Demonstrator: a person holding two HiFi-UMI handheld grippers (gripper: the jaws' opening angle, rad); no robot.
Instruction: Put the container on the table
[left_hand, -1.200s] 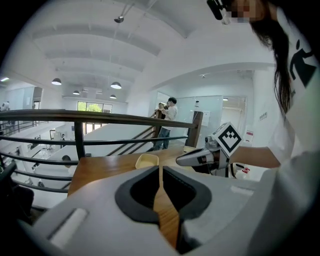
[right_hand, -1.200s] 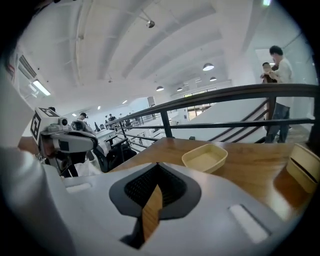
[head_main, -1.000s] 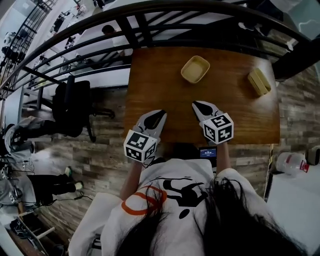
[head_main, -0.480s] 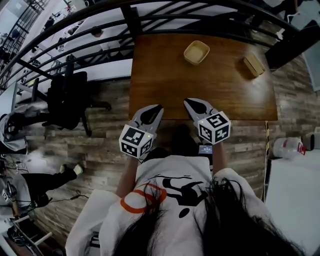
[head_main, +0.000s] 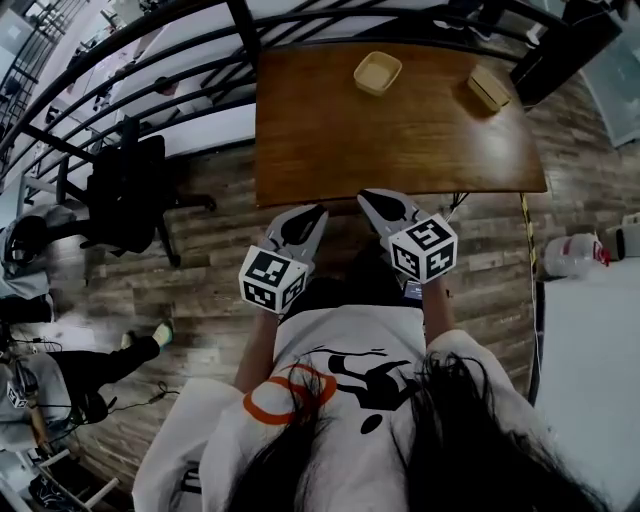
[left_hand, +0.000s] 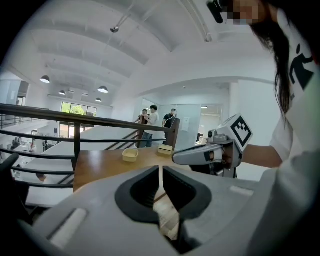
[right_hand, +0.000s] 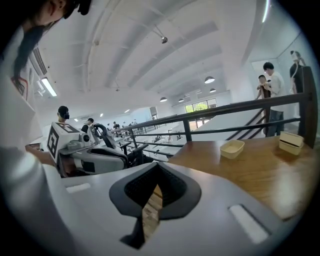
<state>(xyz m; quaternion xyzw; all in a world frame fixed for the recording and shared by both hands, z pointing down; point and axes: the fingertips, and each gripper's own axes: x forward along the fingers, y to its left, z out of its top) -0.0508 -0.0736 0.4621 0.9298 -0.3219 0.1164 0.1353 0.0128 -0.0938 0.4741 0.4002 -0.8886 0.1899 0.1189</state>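
Wooden table (head_main: 330, 130), left claw (head_main: 316, 211), right claw (head_main: 369, 197), closed

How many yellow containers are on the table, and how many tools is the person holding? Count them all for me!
1 open yellow container
1 closed yellow container
2 tools: left tool, right tool, both empty
Total: 4

Black office chair (head_main: 125, 195) stands on the wood-plank floor (head_main: 215, 285), left side. A dark metal railing (left_hand: 76, 142) runs behind it. Pale plastic jug (head_main: 565, 255) with a red label sits on the floor, far right. Three people (left_hand: 153, 119) stand beyond the railing. Round ceiling lamps (left_hand: 102, 89) are lit.
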